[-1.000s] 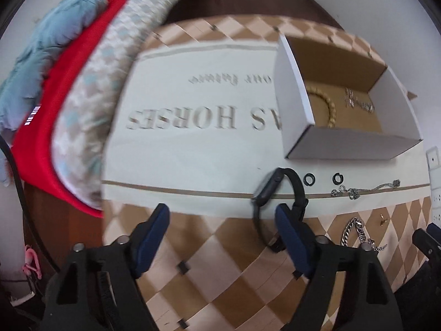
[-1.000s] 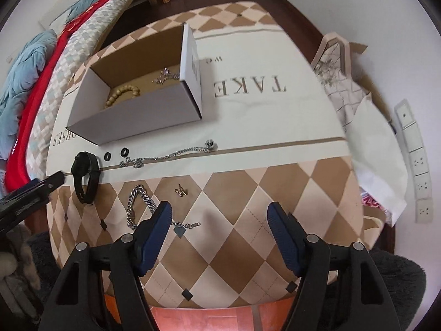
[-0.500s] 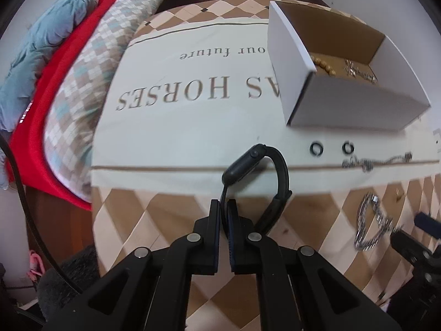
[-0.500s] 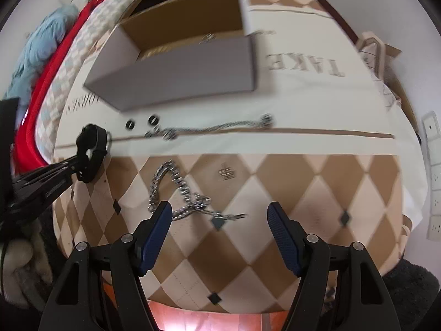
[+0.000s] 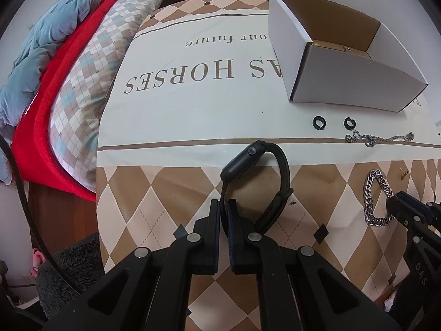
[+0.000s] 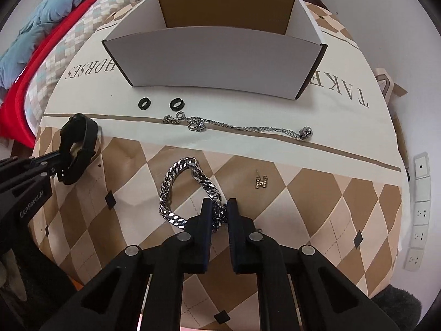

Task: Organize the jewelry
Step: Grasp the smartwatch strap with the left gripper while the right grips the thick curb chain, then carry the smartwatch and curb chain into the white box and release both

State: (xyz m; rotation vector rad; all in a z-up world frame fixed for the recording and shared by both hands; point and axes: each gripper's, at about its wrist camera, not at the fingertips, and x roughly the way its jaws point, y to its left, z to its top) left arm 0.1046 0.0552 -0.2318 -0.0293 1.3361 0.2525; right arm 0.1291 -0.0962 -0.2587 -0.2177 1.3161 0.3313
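Note:
My left gripper [image 5: 223,207] is shut on the strap of a black smartwatch [image 5: 248,160], which rests on the tablecloth; it also shows in the right wrist view [image 6: 78,149]. My right gripper [image 6: 219,207] is shut on a chunky silver chain bracelet [image 6: 176,190], also visible at the right of the left wrist view [image 5: 372,193]. A white cardboard box [image 6: 215,58] with a brown inside stands behind them [image 5: 355,74]. Two black rings [image 6: 160,104], a thin silver chain [image 6: 237,127] and a small gold H charm [image 6: 261,182] lie in front of the box.
The table wears a cloth with tan diamonds and a cream printed panel [image 5: 193,82]. A bed with red, checked and blue bedding [image 5: 55,69] runs along the left edge. A white power strip [image 6: 420,212] lies off the right edge.
Half a second ago my right gripper was open above the bracelet; it has lowered and shut on it. My left gripper stays shut on the watch strap, having closed a second ago.

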